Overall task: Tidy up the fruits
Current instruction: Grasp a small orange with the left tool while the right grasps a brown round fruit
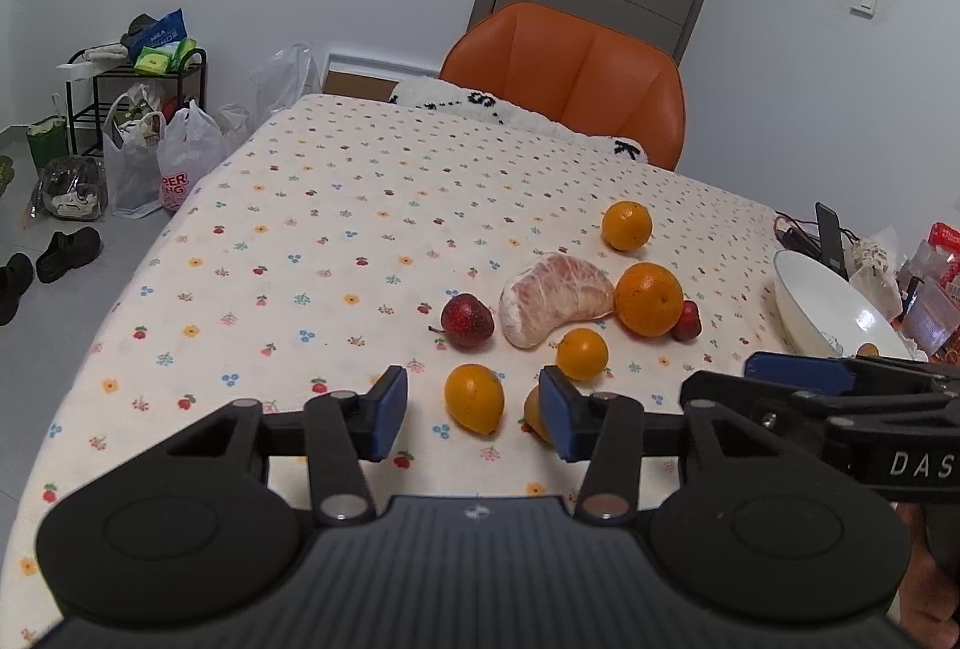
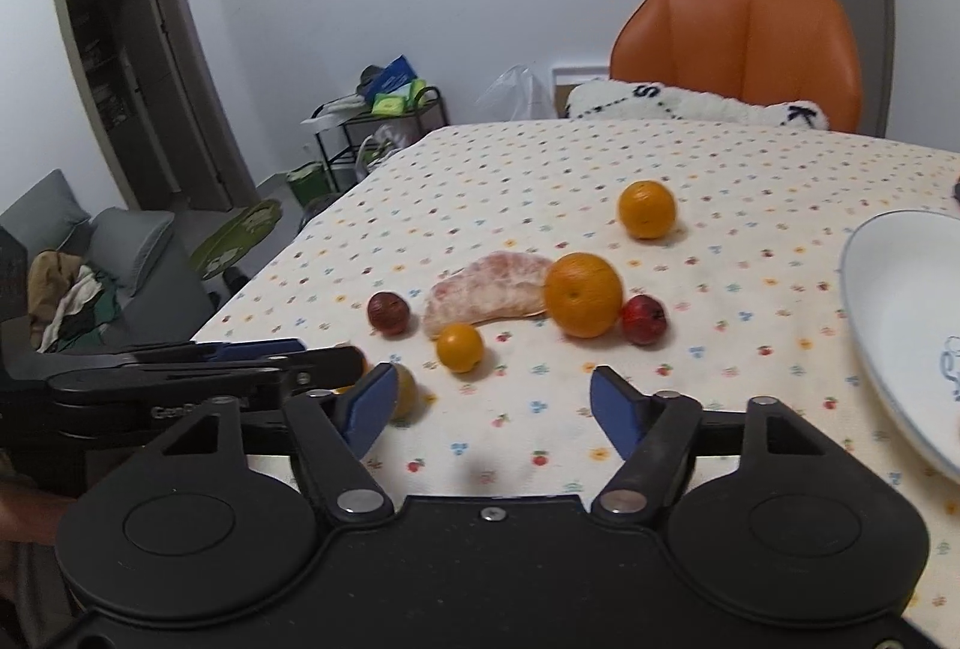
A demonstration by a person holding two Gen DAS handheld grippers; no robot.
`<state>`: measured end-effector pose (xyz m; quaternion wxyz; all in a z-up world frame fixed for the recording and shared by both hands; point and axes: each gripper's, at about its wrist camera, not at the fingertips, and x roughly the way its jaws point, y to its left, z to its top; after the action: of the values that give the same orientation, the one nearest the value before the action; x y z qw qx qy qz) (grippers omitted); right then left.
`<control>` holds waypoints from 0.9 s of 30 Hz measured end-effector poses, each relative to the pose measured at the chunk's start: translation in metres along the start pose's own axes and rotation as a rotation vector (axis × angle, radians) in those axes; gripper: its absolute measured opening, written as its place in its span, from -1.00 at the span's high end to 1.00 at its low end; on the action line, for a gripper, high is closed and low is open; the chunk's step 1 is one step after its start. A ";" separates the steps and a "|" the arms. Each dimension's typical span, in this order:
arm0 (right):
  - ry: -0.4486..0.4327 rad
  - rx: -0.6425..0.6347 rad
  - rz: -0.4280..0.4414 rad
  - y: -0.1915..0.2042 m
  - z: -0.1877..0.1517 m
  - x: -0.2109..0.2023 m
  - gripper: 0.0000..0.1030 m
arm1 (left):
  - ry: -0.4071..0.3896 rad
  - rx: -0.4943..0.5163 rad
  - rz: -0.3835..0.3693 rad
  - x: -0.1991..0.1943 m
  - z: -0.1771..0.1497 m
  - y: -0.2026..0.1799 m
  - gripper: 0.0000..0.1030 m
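Several fruits lie loose on the flowered tablecloth: a peeled pomelo segment (image 1: 552, 307) (image 2: 480, 289), a big orange (image 1: 648, 299) (image 2: 583, 295), a farther orange (image 1: 627, 226) (image 2: 647, 208), a small orange (image 1: 581, 353) (image 2: 459, 347), a dark red fruit (image 1: 467, 322) (image 2: 389, 313) and a bright red fruit (image 1: 689, 322) (image 2: 643, 319). My left gripper (image 1: 474, 412) is open, hovering over a yellow-orange fruit (image 1: 474, 397). A brownish fruit (image 1: 533, 412) (image 2: 405, 391) is partly hidden by a finger. My right gripper (image 2: 492, 412) is open and holds nothing. A white bowl (image 1: 828, 307) (image 2: 888, 301) stands at the right.
An orange chair (image 1: 576, 72) (image 2: 738, 42) with a white fluffy cushion (image 2: 690, 105) stands at the table's far side. Clutter and cables (image 1: 924, 265) lie behind the bowl. On the floor to the left are bags, shoes and a black rack (image 1: 138, 102).
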<state>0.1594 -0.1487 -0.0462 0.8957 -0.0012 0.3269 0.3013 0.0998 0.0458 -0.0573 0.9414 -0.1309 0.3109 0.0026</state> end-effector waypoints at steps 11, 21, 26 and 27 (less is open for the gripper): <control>0.049 -0.002 0.055 0.014 0.000 0.023 0.00 | 0.001 -0.004 -0.025 0.003 -0.003 0.009 0.59; 0.075 -0.021 0.092 0.030 0.003 0.043 0.17 | -0.014 -0.012 -0.013 -0.006 0.004 0.019 0.59; 0.086 -0.016 0.110 0.032 0.001 0.049 0.54 | -0.013 -0.018 -0.006 -0.006 0.005 0.022 0.59; 0.082 -0.017 0.111 0.032 0.000 0.048 0.54 | -0.013 -0.017 -0.006 -0.006 0.005 0.022 0.59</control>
<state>0.1709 -0.0971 -0.0681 0.8635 -0.0033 0.3604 0.3528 0.0954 0.0687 -0.0553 0.9422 -0.1398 0.3045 0.0033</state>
